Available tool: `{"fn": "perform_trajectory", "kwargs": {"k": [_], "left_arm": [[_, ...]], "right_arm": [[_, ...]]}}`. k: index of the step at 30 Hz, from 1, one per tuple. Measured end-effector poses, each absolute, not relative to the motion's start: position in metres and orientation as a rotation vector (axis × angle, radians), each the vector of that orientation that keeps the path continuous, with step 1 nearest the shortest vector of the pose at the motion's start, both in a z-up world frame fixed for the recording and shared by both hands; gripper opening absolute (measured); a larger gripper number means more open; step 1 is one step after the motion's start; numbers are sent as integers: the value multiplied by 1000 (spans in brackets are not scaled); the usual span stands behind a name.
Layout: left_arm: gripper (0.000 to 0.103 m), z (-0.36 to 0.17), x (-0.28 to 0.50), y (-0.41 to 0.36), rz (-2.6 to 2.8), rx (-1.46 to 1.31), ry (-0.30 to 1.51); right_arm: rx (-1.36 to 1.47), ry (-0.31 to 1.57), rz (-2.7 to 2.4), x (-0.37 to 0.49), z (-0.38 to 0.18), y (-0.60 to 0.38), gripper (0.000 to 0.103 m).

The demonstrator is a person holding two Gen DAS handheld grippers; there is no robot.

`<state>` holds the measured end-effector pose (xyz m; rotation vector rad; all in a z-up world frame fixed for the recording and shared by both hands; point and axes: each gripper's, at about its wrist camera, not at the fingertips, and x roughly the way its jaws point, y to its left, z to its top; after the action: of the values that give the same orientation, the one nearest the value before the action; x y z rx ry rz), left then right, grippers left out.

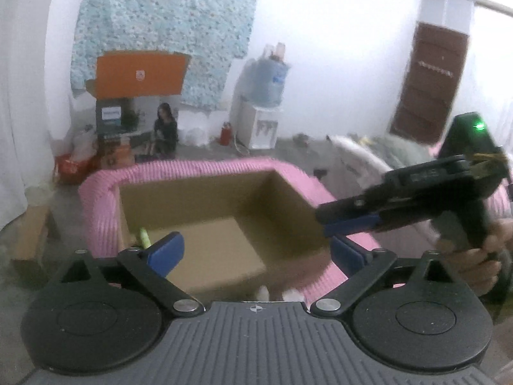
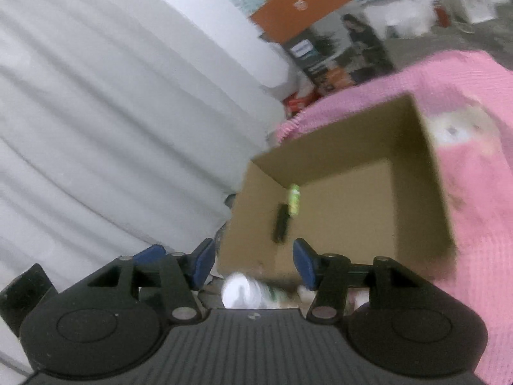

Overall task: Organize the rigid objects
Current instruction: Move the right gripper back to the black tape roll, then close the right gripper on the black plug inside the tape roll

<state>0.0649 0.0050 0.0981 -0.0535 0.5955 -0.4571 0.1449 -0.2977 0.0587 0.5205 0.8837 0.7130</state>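
An open cardboard box (image 2: 346, 199) sits on a pink blanket (image 2: 474, 199). Inside it, near the left wall, lie a small green thing (image 2: 294, 199) and a dark thing (image 2: 280, 223), touching or just beside each other. The left gripper (image 1: 256, 250) hovers over the box with its jaws spread wide and empty. The right gripper (image 2: 253, 261) is partly open, nothing between its pads (image 2: 304, 263), gripped by a hand (image 1: 474, 266)
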Motion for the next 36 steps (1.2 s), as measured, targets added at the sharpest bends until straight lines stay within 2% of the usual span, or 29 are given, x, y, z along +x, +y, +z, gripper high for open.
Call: {"fn": "perform_trajectory", "kwargs": {"k": [6,11,16,19,23,31,32,36], "left_arm": [[95,53,51,-29,-482,64,688],[83,22,55,-63,-578,190,760],[75,0,66,-96,-673,278,826],[64,-9,76,-111,-706,295,872],[57,-22,81,-124,-716,324,894],[54,-29,85,-131,-743,320,926],[48,-30,86,-132,-739,324,929],[35,-35,91,-135,-731,322,948]], "right_arm": [[585,917,603,98,5,-333,57],[692,933,453,82,-46,-363,56],[850,974,390,82,-90,-383,48],[910,998,383,86,-108,-388,44],[963,1014,428,91,-115,-386,41],[1005,1015,509,99,-108,-381,41],[1002,1015,514,101,-108,-380,41],[975,1014,509,107,-107,-372,41]]}}
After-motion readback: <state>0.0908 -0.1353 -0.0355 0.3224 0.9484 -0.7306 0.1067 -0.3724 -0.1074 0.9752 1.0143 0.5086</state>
